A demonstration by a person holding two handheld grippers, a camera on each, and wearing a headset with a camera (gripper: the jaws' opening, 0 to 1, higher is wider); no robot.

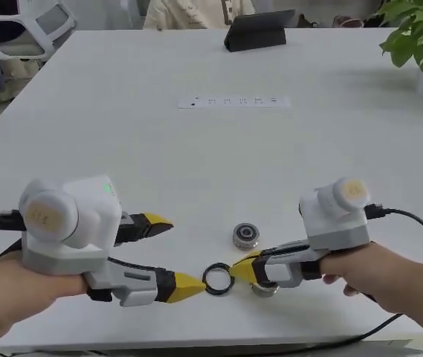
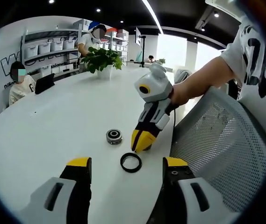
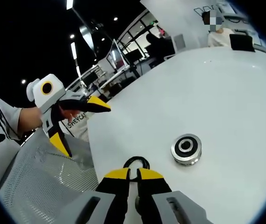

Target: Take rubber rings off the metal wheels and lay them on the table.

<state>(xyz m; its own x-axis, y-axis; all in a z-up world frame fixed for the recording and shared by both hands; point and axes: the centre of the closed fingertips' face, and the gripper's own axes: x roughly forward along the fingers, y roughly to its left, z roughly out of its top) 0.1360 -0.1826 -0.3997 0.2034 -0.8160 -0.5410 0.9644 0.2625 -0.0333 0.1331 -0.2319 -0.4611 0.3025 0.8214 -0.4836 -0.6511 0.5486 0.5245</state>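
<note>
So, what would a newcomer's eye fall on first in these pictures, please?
Two yellow-tipped tools meet at the near edge of the table: the left hand-held gripper open, the right hand-held gripper shut, both pointing at a loose black rubber ring. A metal wheel lies beyond it.

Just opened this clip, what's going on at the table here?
A person works at a white table with a gripper in each hand. A black rubber ring lies flat near the front edge. The right gripper has its jaws closed, with the tips at the ring's edge; whether they pinch it is unclear. The left gripper is open, close on the ring's other side. A metal wheel sits just beyond.
</note>
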